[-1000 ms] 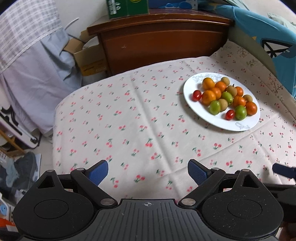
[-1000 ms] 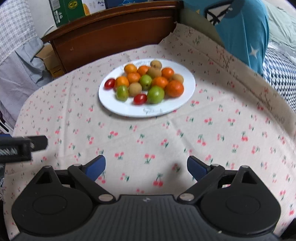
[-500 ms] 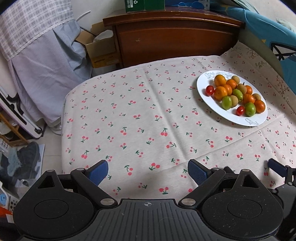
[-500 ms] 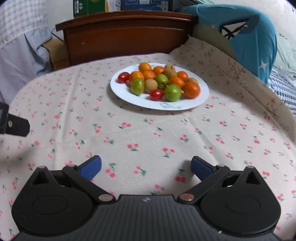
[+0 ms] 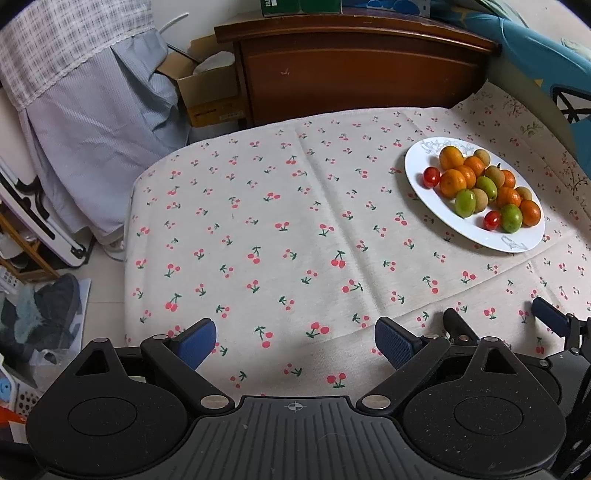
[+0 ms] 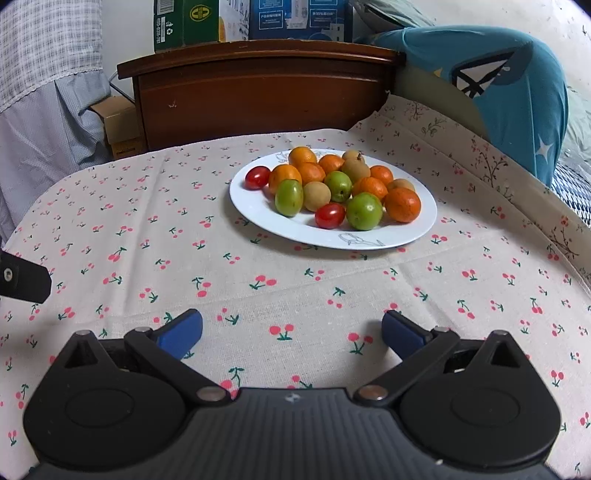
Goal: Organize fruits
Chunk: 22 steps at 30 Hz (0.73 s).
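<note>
A white plate [image 6: 258,210] [image 5: 417,177] on the cherry-print cloth carries a heap of small fruit: orange tangerines [image 6: 402,204], green fruits [image 6: 364,211], tan round ones [image 6: 316,196] and red cherry tomatoes [image 6: 330,215]. My right gripper [image 6: 291,330] is open and empty, low over the cloth in front of the plate. My left gripper [image 5: 295,341] is open too, over bare cloth well left of the plate. In the left wrist view the right gripper's fingertips [image 5: 546,319] poke in at the lower right.
A dark wooden headboard [image 6: 258,99] with cardboard boxes [image 6: 184,22] on top rises behind the table. A teal pillow [image 6: 517,85] lies at the right. Hanging grey fabric [image 5: 92,122] and floor clutter [image 5: 33,317] sit beyond the table's left edge [image 5: 127,258].
The right gripper has sunk and levelled out nearer the cloth, so the plate looks flatter and closer. In the left wrist view the plate has shifted toward the right edge.
</note>
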Motion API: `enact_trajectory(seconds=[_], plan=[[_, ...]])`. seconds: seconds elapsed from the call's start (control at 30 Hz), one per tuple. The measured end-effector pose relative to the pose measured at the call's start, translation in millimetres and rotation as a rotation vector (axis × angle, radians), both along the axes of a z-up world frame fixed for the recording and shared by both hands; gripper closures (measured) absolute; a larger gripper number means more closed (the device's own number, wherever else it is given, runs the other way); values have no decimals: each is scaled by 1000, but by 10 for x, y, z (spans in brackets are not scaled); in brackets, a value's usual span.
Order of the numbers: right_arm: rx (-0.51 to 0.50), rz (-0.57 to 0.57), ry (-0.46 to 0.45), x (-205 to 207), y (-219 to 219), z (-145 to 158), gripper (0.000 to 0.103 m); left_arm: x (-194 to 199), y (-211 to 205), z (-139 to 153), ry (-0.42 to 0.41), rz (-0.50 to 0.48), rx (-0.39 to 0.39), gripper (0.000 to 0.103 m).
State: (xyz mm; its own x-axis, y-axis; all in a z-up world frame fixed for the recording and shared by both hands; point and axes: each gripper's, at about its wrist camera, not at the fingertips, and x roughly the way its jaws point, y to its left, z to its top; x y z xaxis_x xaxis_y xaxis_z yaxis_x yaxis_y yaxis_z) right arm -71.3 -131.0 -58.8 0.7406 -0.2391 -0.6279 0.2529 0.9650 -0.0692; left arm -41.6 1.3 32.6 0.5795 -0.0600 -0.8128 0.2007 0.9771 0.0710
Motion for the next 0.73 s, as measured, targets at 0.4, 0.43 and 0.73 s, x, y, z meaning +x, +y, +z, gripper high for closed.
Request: enact_trajectory(seconds=[0.4, 0.43, 0.73], plan=[[-1, 0, -4, -7, 3, -5, 1, 83, -17, -131, 32, 4, -12, 9], [-1, 0, -3, -8, -1, -5, 1, 92, -17, -140, 38, 4, -15, 9], [-1, 0, -7, -12, -3, -3, 1, 145, -20, -259, 38, 4, 9, 9]])
